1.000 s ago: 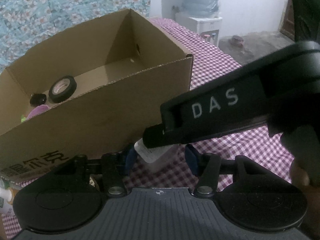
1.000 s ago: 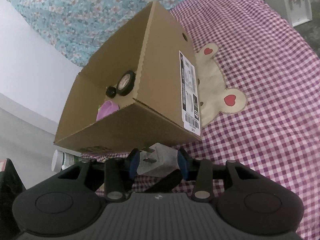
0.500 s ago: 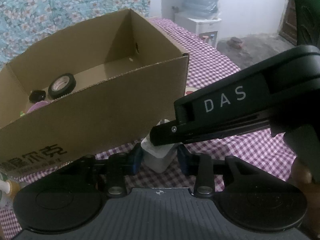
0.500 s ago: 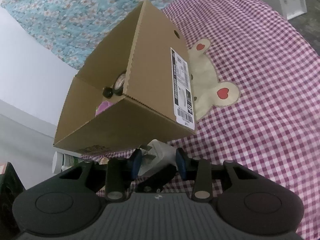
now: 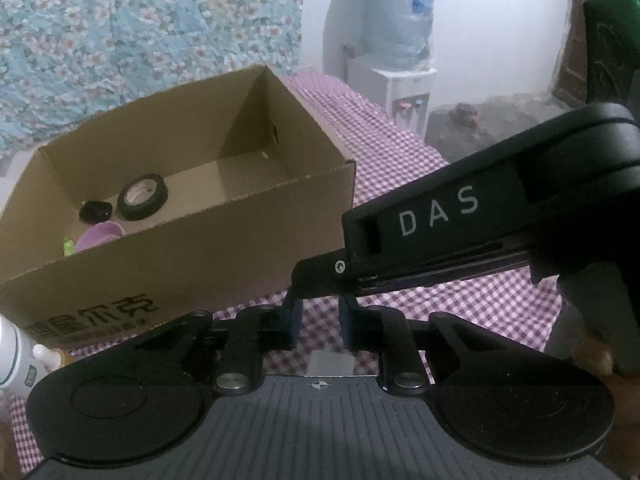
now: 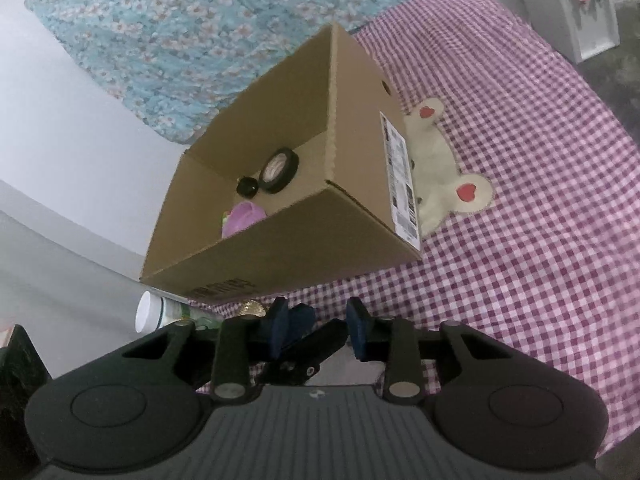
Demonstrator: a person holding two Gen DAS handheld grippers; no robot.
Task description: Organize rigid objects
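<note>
An open cardboard box (image 5: 200, 248) stands on the checked cloth. It holds a black tape roll (image 5: 142, 197), a small black cap (image 5: 95, 211) and a purple piece (image 5: 98, 236). My left gripper (image 5: 320, 316) is shut just in front of the box, with only cloth showing between its pads. The white plug adapter (image 5: 332, 362) shows as a pale patch low behind the fingers, outside the pads. My right gripper (image 6: 318, 324) crosses from the right; its jaws are closing, with the left gripper's blue fingertips (image 6: 300, 316) between them. The adapter (image 6: 348, 368) sits below, not pressed.
A white bottle (image 6: 160, 314) lies left of the box, at the cloth's edge. A cream bear patch (image 6: 436, 168) is sewn on the cloth right of the box. A water dispenser (image 5: 394, 80) stands beyond the bed. Floral fabric hangs behind.
Both grippers rose and drew back from the box. The left jaws closed and the right narrowed. The white adapter, earlier between the pads, now shows low behind them.
</note>
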